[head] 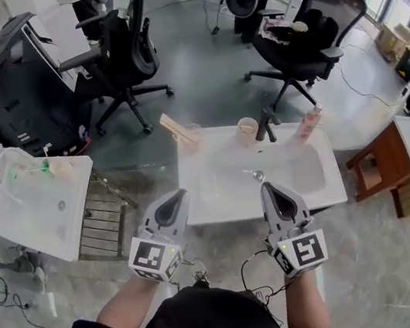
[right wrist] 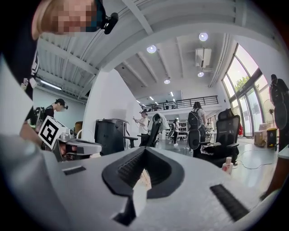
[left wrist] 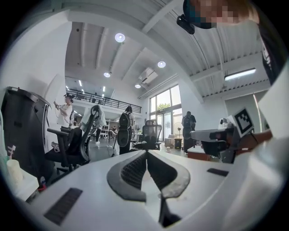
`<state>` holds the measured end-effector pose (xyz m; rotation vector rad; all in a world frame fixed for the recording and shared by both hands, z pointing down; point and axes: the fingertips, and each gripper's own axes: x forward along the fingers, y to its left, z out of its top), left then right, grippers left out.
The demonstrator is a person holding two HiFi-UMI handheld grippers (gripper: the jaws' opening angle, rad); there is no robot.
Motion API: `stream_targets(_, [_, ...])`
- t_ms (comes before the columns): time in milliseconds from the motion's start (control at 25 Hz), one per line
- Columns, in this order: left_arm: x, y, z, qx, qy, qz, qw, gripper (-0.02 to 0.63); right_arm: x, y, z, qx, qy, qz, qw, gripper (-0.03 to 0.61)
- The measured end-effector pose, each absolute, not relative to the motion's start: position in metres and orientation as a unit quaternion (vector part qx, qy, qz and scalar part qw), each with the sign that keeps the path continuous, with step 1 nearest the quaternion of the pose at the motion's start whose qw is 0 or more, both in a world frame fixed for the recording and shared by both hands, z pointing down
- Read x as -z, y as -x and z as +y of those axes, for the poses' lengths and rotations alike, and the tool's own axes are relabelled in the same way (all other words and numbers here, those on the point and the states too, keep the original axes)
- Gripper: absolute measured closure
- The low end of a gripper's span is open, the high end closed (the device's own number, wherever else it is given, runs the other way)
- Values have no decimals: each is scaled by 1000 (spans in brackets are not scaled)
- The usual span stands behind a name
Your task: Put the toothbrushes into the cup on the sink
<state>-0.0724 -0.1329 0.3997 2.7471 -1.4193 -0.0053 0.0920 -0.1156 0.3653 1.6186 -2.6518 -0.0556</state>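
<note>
My left gripper (head: 175, 201) and right gripper (head: 276, 198) hover level at the front of the sink (head: 208, 191), all 4 fingers closed on nothing, probably poised to reach. The cup (head: 247, 130) stands beside the tap (head: 267, 123). The pale toothbrushes (head: 177, 128), I think, lie at the left rim.

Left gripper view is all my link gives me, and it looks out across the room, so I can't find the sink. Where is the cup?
Observer: In the head view the cup stands on the back rim of the sink, just left of the faucet.
Operator: Is the right gripper carrying a toothbrush?
Observer: No. The right gripper has its jaws together, and I see no toothbrush in them.
Operator: Anything else on that rim?
Observer: A pink bottle stands upright to the right of the faucet.
</note>
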Motion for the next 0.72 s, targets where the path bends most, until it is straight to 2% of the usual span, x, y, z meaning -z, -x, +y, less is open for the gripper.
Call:
stream_targets(320, [-391,34,-35,0,-871,-490,39,604,-364,-134,-29,8,-490,-872,-1,572])
stream_targets(720, [-378,62,44,1,-844,-536,21,604,-380,-93,28,-23,-440,-898,-7,572])
